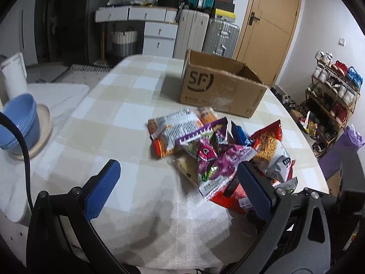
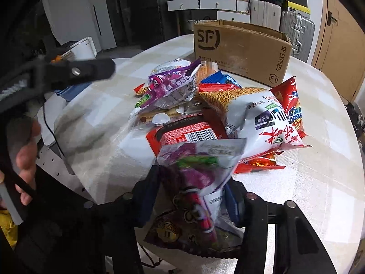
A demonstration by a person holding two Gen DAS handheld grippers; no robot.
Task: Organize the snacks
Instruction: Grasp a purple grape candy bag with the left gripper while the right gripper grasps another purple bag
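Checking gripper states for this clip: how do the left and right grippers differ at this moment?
The left gripper stands wide open with nothing between its blue pads, while the right gripper is closed on a purple snack bag. The left gripper hangs over bare checked tablecloth beside the snack pile; the right gripper is at the pile's near edge. Both have blue pads, angle downward and face the cardboard box.

The snack pile (image 1: 216,148) lies mid-frame on the bench (image 1: 109,118). The cardboard box (image 1: 219,86) stands behind it. Stacked bowls (image 1: 20,123) sit at far left.
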